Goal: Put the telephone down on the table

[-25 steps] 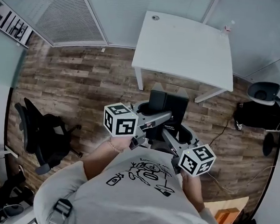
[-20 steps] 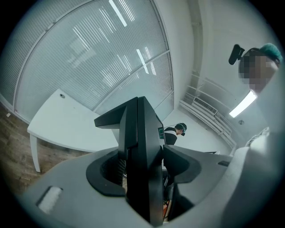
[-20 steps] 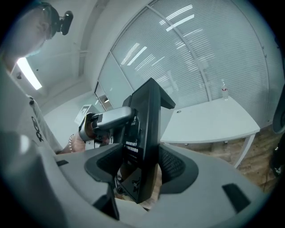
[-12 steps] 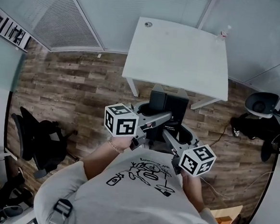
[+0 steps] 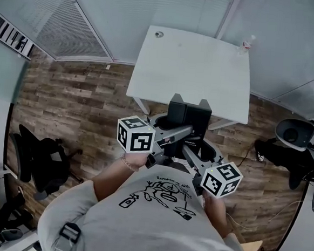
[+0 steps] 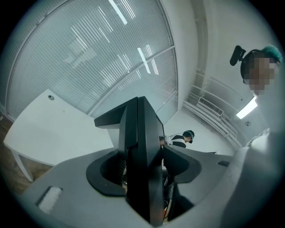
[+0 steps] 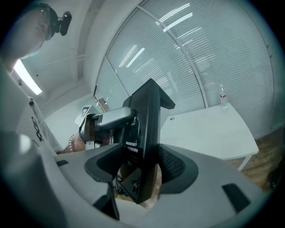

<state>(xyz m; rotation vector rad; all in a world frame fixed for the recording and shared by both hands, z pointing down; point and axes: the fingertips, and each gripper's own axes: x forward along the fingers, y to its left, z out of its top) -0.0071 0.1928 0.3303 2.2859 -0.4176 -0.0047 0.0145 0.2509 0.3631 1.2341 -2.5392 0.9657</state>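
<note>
I've got the telephone (image 5: pixel 188 115) between my left gripper (image 5: pixel 174 130) and right gripper (image 5: pixel 194 152), out in front of my chest. Table (image 5: pixel 194 65) lies just beyond it, a bottle (image 5: pixel 248 44) on its far right corner. Chair (image 5: pixel 38 156) stands well off to my left.

Under me runs a brown wood-plank floor (image 5: pixel 78 100). Ahead, a white table (image 5: pixel 191 71) stands on it, in the corner where 2 glass walls meet, with pale slatted blinds (image 5: pixel 73 18) on the left one. 1 small clear bottle (image 5: pixel 248 44) stands at the table's far right corner. A black office chair (image 5: pixel 41 156) sits well apart on my left, and another chair (image 5: pixel 294 133) on my right. A long ceiling light (image 6: pixel 247 108) glows overhead.
</note>
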